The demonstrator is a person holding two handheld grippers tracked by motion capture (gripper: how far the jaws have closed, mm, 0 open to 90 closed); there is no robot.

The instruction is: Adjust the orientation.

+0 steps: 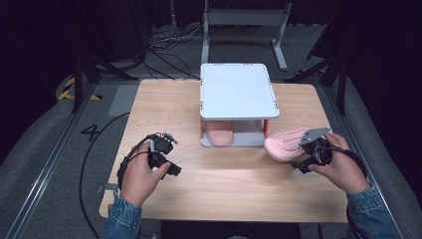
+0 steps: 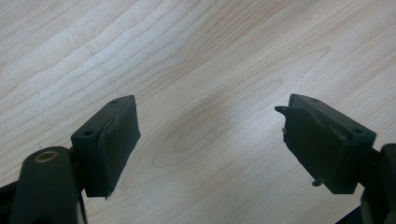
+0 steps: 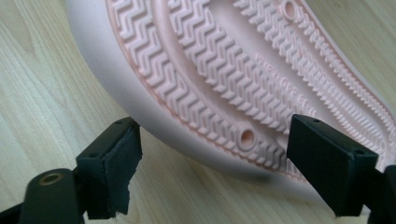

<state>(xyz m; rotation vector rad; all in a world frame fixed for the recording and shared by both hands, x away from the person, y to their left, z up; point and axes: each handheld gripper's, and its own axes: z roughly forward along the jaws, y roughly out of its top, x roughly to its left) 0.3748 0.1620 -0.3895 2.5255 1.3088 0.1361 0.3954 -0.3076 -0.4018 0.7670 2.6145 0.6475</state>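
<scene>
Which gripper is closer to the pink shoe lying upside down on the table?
The right one. The right gripper is right at the pink shoe, its open fingers on either side of the sole. The left gripper is far off, open over bare table.

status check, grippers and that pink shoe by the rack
Left gripper open over bare table. Right gripper open at the pink shoe, sole up. Nothing in the way.

A black number 4 is painted on the grey floor left of the table. The pink shoe sole carries raised lettering along its middle (too blurred to read in the right gripper view).
</scene>
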